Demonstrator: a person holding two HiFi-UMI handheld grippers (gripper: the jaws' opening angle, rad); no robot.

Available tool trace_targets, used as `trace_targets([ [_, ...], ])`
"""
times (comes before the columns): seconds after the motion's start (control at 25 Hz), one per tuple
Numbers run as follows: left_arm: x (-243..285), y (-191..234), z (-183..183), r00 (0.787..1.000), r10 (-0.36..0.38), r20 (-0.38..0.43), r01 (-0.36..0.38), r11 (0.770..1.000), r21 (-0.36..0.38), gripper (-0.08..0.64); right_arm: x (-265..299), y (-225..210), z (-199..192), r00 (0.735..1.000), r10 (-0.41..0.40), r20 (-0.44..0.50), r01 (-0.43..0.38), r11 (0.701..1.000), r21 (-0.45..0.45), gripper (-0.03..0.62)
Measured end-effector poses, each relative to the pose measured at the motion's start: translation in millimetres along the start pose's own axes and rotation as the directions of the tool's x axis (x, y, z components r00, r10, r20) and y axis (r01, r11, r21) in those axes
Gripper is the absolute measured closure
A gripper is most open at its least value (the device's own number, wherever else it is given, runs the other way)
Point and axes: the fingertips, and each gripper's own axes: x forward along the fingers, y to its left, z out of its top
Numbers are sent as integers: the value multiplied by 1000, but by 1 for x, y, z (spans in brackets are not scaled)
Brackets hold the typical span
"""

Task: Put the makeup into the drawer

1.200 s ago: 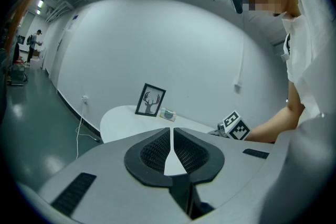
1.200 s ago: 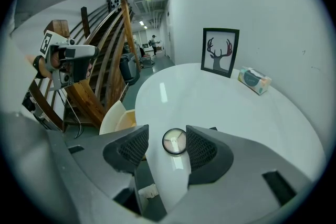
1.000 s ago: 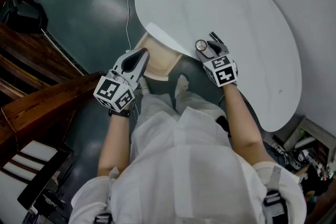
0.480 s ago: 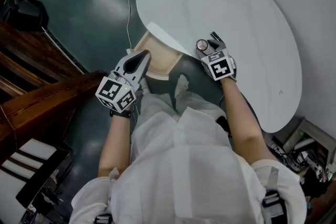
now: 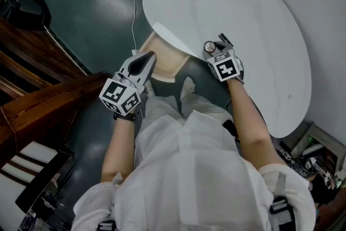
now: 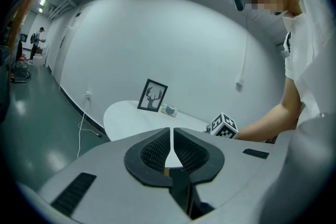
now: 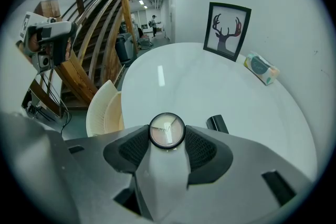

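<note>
Right tongs (image 5: 215,50) are clamped on a little round makeup pot (image 7: 167,130) over the table's (image 5: 254,19) near edge; lid lettering's too blurry to read. Left tongs (image 5: 141,62) are closed on nothing, right by the open drawer (image 5: 164,62).

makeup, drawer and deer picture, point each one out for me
makeup (image 7: 167,131): right gripper view, on its round cap.
drawer (image 5: 164,62): head view, on its bare wooden floor.
deer picture (image 7: 227,29): right gripper view, on the antler print.
</note>
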Motion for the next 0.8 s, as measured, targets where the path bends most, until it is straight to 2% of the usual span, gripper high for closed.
trace_targets([
  [0.8, -8, 7, -5, 1000, 18, 1, -18, 1000, -12, 529, 0, 0, 1, 1000, 14, -18, -14, 1000, 17, 383],
])
